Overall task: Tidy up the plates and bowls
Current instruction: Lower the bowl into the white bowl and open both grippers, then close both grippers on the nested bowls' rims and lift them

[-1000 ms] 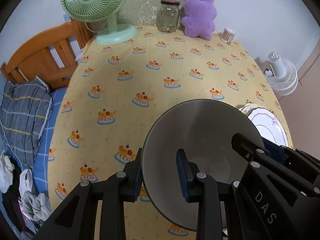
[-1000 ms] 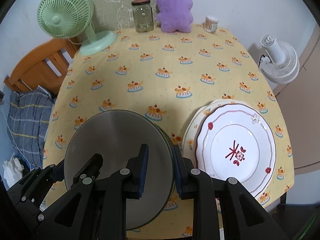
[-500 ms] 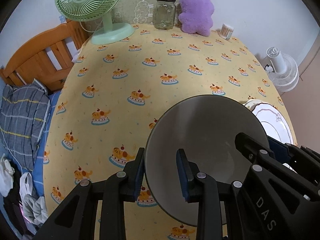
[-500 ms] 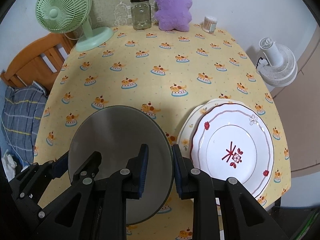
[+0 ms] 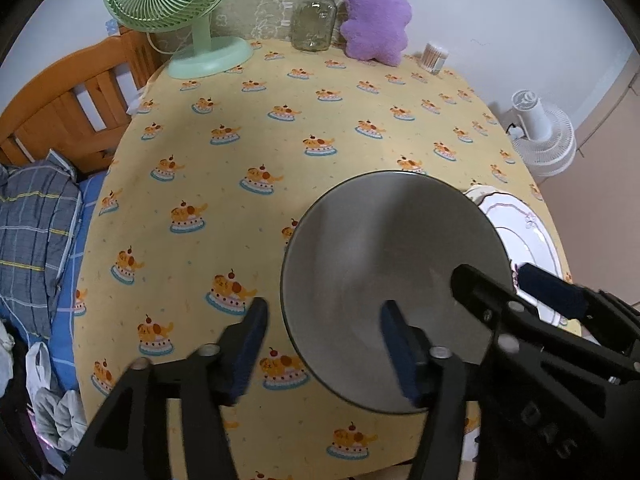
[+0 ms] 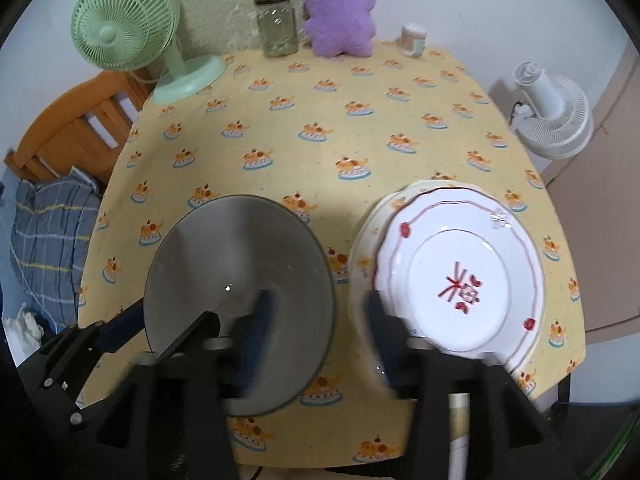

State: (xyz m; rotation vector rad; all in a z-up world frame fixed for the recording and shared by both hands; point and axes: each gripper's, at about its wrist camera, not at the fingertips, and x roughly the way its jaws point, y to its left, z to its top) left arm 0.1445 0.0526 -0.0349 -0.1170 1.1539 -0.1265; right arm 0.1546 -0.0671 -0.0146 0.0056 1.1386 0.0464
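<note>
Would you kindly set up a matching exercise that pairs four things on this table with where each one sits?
Things:
1. grey plate
2. white plate with red trim
3. green fan
4. purple plush toy

Places:
A. far left corner of the table
B. near right, stacked on another plate
C. at the back, right of the glass jar
D. near side, left of the white plate

Pairs: 1-D, 2-B, 3-A, 4-C
</note>
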